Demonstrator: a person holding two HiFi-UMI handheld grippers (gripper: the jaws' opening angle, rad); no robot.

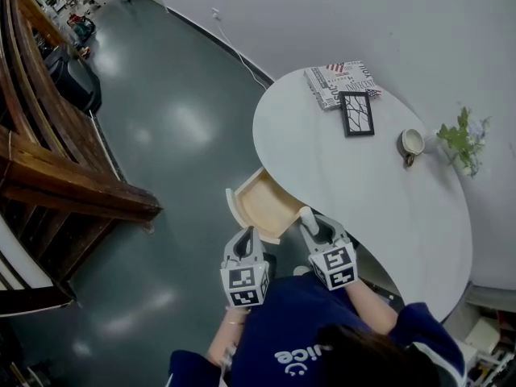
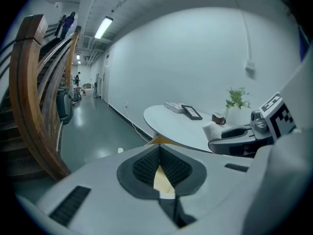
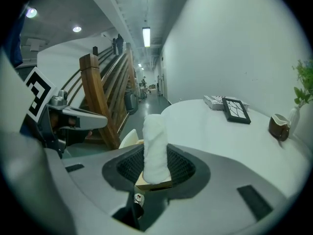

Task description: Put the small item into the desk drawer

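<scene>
The white oval table (image 1: 387, 208) has a wooden drawer (image 1: 264, 202) pulled open at its left edge, with nothing in it. My right gripper (image 1: 310, 224) hovers at the drawer's near right corner, shut on a small white roll (image 1: 306, 216). In the right gripper view the roll (image 3: 154, 141) stands upright between the dark pads of that gripper (image 3: 156, 165), and the drawer front (image 3: 128, 138) shows beyond. My left gripper (image 1: 247, 234) hangs just in front of the drawer; its jaws (image 2: 159, 153) meet at the tips and hold nothing.
On the far part of the table lie a folded newspaper (image 1: 330, 81) and a black picture frame (image 1: 356, 113). A cup (image 1: 412, 143) and a small plant (image 1: 463, 139) stand by the wall. A wooden staircase (image 1: 48, 160) rises to the left across the floor.
</scene>
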